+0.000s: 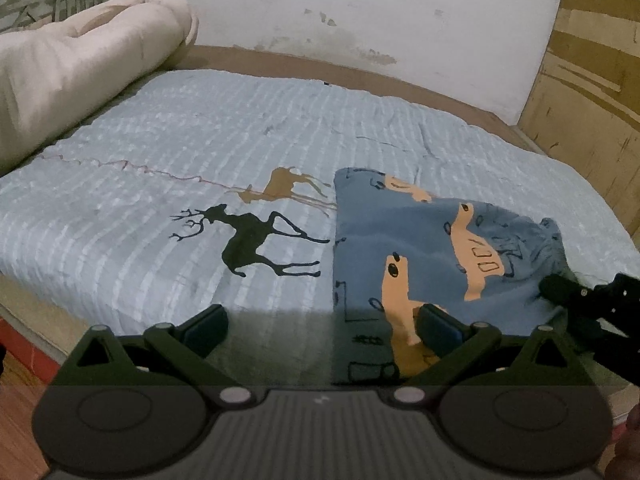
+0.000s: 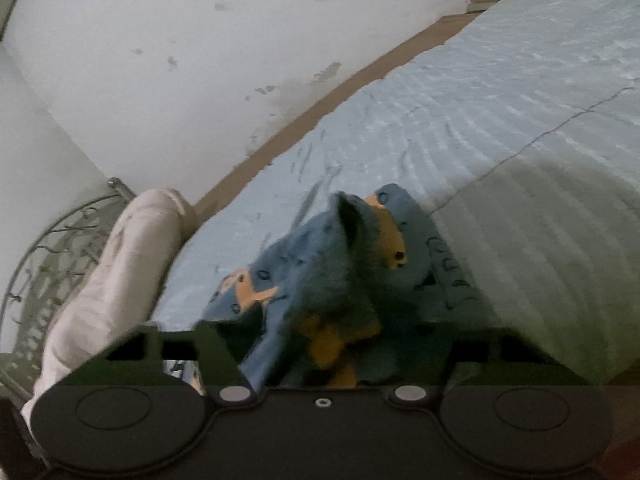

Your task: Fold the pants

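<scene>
Small blue cotton pants with an orange animal print (image 1: 432, 256) lie on the pale blue ribbed bedspread with deer figures (image 1: 200, 152), toward the near right part of the bed, already partly doubled over, judging by the straight left edge. From the left gripper (image 1: 322, 326) the pants sit ahead and to the right; its jaws stand wide apart and hold nothing, the right finger (image 1: 438, 326) resting over the near edge of the cloth, the left finger over bare bedspread. The long axis of the garment seems to run away from that gripper toward the wall, though the far right end is bunched. The right gripper (image 1: 580, 296) is at that bunched right end; in its own view a wad of the blue cloth (image 2: 340, 280) rises between the fingers and is lifted off the bed, so it looks closed on the fabric, the fingertips themselves hidden by cloth. The right hand is thus the engaged one; the next fold likely carries that end leftward. No containers in sight. A rolled cream quilt (image 1: 80, 64) lies at the far left, well apart.
</scene>
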`<state>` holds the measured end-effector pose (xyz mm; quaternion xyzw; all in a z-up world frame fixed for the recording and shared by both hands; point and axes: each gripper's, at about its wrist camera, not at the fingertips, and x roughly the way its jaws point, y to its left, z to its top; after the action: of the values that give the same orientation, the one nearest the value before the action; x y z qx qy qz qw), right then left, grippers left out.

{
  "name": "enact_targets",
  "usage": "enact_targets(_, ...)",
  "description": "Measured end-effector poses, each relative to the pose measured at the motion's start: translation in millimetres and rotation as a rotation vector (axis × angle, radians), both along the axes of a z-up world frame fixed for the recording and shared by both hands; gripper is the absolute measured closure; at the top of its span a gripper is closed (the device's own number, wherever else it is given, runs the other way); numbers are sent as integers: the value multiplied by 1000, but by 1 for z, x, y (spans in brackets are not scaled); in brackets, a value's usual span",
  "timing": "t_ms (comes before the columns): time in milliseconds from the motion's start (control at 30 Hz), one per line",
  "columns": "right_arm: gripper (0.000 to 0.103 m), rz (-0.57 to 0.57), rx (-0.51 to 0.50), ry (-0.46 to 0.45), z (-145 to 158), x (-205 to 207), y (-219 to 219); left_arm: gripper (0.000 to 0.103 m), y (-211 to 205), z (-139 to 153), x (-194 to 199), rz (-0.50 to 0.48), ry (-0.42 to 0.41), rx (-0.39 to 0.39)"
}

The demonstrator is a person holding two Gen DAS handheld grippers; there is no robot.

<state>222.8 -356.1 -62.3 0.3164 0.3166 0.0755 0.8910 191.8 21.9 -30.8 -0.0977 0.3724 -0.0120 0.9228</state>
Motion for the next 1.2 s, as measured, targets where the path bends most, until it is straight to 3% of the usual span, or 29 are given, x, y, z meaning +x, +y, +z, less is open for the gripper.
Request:
enact_targets(100, 71, -8, 1, -24, 1, -6, -2, 1, 0, 4, -1, -11, -3, -17)
enact_targets(367, 72, -27, -151, -76, 16, -21, -4, 1, -3, 3, 1, -23, 14, 1)
enact_targets(533, 62, -4, -197, -48, 8, -20, 0, 1, -2, 2, 1, -20, 23, 5)
enact_targets(700, 12, -1, -309, -138, 21, -23, 8, 1, -3, 14, 10, -23, -12, 13)
enact_targets(767, 3, 2, -373, -169, 27, -17, 10, 1, -7, 20, 19, -31, -35, 20)
enact_targets(967, 1, 11, -513, -170, 27, 25, 13, 1, -23, 30, 56, -45, -52, 78)
enact_targets(1200, 1, 62, -571, -201, 23, 63, 27, 1, -37, 27, 93, -63, -59, 121)
